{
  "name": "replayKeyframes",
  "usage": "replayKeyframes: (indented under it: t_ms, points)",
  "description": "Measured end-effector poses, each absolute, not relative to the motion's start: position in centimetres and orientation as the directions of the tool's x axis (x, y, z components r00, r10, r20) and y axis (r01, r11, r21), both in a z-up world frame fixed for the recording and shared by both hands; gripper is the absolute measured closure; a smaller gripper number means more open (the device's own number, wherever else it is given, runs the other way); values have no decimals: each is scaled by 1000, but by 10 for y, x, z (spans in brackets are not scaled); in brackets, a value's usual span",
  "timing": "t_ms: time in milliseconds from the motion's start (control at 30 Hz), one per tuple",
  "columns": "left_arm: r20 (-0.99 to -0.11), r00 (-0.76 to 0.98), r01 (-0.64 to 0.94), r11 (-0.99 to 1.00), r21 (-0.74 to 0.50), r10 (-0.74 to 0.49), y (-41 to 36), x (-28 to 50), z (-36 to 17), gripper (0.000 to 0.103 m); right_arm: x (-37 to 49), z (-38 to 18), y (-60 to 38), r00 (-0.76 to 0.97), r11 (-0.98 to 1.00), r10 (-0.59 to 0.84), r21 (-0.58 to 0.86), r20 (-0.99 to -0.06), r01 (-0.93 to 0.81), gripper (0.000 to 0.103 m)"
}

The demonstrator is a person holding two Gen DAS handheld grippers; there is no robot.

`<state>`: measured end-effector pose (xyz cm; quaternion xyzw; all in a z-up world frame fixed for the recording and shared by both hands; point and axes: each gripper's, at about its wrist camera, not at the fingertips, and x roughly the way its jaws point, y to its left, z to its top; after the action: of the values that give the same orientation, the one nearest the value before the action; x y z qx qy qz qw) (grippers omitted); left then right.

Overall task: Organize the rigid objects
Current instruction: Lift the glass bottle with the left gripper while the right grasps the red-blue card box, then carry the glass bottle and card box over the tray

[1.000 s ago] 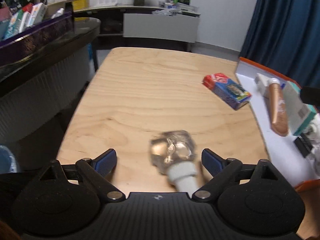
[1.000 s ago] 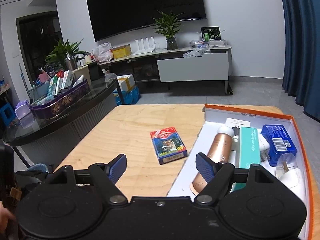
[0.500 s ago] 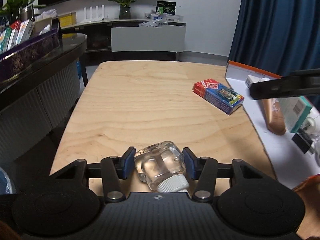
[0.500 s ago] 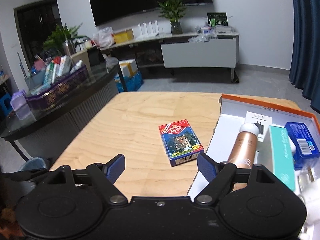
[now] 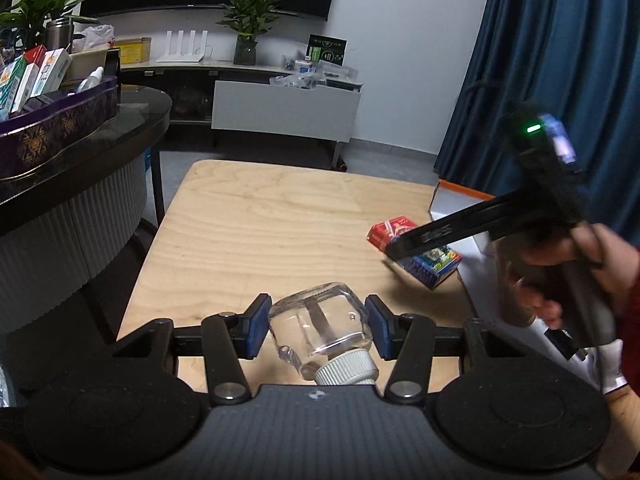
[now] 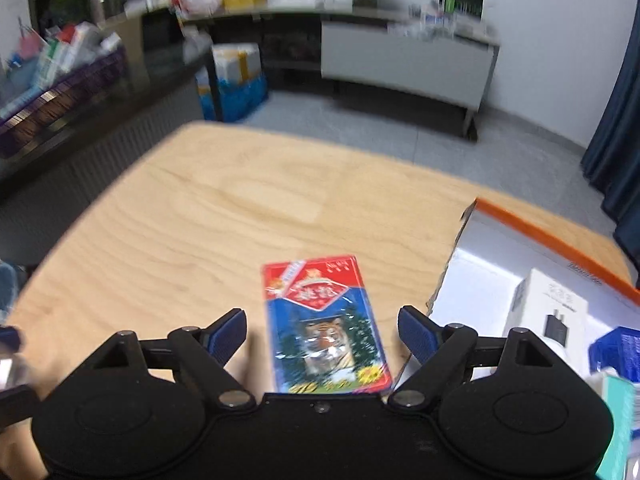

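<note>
My left gripper (image 5: 318, 318) is shut on a clear glass bottle (image 5: 324, 334) with a white screw cap, held just above the wooden table (image 5: 260, 220) near its front edge. A red and blue card box (image 6: 324, 320) with a tiger picture lies flat on the table beside the orange-rimmed white box (image 6: 520, 216). My right gripper (image 6: 322, 328) hovers over the card box, its jaws opening; the box lies between them untouched. In the left wrist view, a hand (image 5: 560, 272) holds that gripper above the card box (image 5: 390, 228).
The orange-rimmed box holds a white charger carton (image 6: 552, 304), a blue packet (image 6: 616, 352) and a teal carton (image 6: 620, 412). A dark glass table with a purple basket (image 5: 56, 120) stands at the left. Blue curtains (image 5: 540, 60) hang at the right.
The left gripper closed on the glass bottle and raised it slightly. The right gripper swung left and down from beside the white box to over the card box.
</note>
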<state>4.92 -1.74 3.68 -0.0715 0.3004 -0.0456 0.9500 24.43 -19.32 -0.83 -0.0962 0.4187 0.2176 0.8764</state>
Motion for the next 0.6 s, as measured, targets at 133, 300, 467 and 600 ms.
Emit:
replayKeyframes:
  t_ms: [133, 300, 467, 600]
  points:
    - [-558, 819, 43, 984, -174, -135, -18, 52, 36, 51, 240, -7, -192, 573, 901, 319, 55, -755, -429, 32]
    - [-551, 822, 67, 985, -158, -144, -28, 49, 42, 51, 205, 5, -196, 627, 907, 351, 86, -696, -412, 33]
    - [-525, 833, 111, 982, -152, -175, -43, 41, 57, 51, 161, 48, -234, 706, 920, 371, 135, -603, -367, 32]
    - [-495, 839, 178, 973, -146, -228, -67, 39, 74, 51, 113, 84, -283, 802, 950, 309, 128, -512, -285, 32]
